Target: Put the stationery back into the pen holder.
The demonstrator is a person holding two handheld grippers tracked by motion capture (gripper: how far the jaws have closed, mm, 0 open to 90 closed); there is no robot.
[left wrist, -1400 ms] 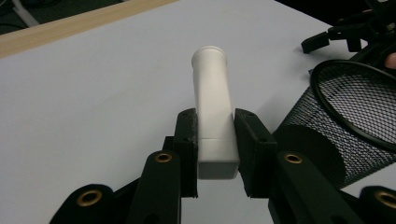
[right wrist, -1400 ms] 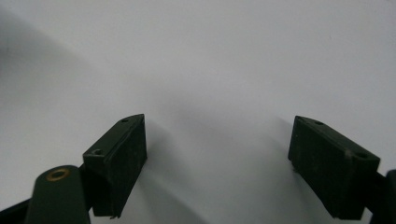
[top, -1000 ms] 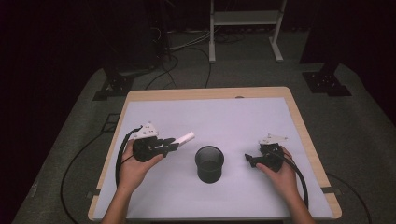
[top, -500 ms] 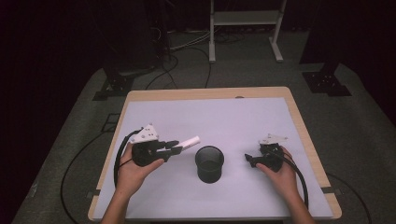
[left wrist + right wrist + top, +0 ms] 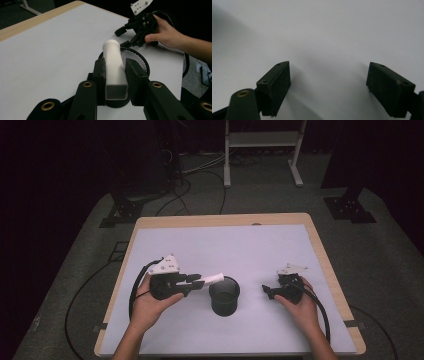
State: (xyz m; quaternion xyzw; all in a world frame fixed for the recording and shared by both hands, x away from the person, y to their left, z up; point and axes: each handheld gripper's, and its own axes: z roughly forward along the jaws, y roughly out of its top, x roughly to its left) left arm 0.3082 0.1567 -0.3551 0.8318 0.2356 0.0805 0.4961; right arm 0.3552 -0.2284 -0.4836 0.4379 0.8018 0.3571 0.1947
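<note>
My left gripper (image 5: pixel 196 281) (image 5: pixel 115 77) is shut on a white tube-like piece (image 5: pixel 215 278) (image 5: pixel 114 62) with a square hollow end and a round tip. The tip reaches over the rim of a black mesh cup (image 5: pixel 224 295) (image 5: pixel 138 56) that stands upright in the middle of the table. My right gripper (image 5: pixel 267 290) (image 5: pixel 328 87) rests on the white table top to the right of the cup, jaws open with nothing between them. In the left gripper view the right gripper (image 5: pixel 125 31) lies beyond the cup, held in a hand.
The white table top (image 5: pixel 225 245) has a wooden edge (image 5: pixel 220 220). Cables (image 5: pixel 137 287) trail from both grippers. On the dark floor behind the table stand a white frame (image 5: pixel 262 142) and black stands (image 5: pixel 125 210).
My left gripper has carried the white piece to the right, so its tip has come from left of the cup to over the rim. The right gripper has stayed put.
</note>
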